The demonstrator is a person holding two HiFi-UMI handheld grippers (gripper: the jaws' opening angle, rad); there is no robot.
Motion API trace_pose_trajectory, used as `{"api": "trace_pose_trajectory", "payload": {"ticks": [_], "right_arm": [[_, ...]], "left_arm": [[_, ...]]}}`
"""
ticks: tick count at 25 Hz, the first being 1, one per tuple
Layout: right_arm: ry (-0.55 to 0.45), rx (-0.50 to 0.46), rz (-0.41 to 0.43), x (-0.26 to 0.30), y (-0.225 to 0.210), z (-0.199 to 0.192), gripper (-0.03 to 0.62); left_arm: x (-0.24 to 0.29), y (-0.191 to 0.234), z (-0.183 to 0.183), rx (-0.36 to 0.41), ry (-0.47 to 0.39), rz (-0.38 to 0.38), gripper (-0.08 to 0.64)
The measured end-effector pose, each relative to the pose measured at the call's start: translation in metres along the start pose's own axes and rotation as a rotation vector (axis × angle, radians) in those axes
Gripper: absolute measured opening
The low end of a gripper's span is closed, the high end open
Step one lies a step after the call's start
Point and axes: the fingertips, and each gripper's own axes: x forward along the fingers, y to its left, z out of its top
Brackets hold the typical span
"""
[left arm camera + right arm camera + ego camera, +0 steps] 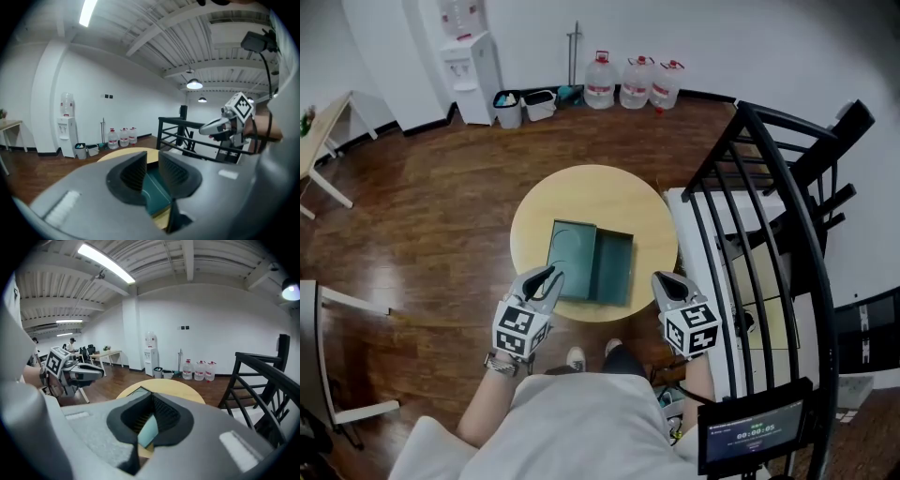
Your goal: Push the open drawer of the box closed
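Note:
A teal box (573,255) lies on the round wooden table (591,192), its drawer (615,267) pulled out to the right and empty. My left gripper (551,274) hovers at the box's near left corner; a narrow gap between its fingers shows it open, with nothing held. In the left gripper view the gap of the left gripper (153,157) frames the teal box (157,187). My right gripper (661,278) hangs off the table's near right edge, beside the drawer, shut and empty. The right gripper (152,399) also shows its tips together above the box (149,430).
A black metal railing (769,234) stands close on the right. Water bottles (633,82), a water dispenser (473,70) and small bins (525,105) line the far wall. A pale desk (323,141) is far left. Wooden floor surrounds the table.

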Motion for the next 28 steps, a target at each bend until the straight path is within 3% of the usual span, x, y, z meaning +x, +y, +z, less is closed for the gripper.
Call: {"api": "trace_pose_trajectory", "payload": {"ticks": [3, 7, 12, 17, 20, 24, 28], "right_arm": [[0.075, -0.033, 0.041, 0.005, -0.008, -0.02, 0.075], [0.174, -0.23, -0.013, 0.023, -0.03, -0.049, 0.087], [0.291, -0.265, 0.081, 0.06, -0.031, -0.087, 0.103], [0.456, -0.492, 0.154, 0.088, -0.035, -0.127, 0.103], [0.538, -0.579, 0.214, 0.103, -0.04, -0.15, 0.103], [0.584, -0.603, 0.303, 0.121, -0.042, -0.182, 0.104], [0.637, -0.617, 0.384, 0.132, -0.043, -0.213, 0.104]], "left_arm": [[0.009, 0.004, -0.017, -0.018, 0.076, -0.023, 0.135], [0.021, 0.009, -0.036, -0.048, 0.159, -0.037, 0.153], [0.033, 0.015, -0.069, -0.092, 0.308, -0.034, 0.199], [0.048, 0.026, -0.107, -0.132, 0.45, 0.03, 0.215], [0.052, 0.036, -0.126, -0.142, 0.527, 0.089, 0.216], [0.052, 0.045, -0.153, -0.224, 0.594, 0.164, 0.239], [0.051, 0.044, -0.174, -0.329, 0.64, 0.165, 0.242]]}}
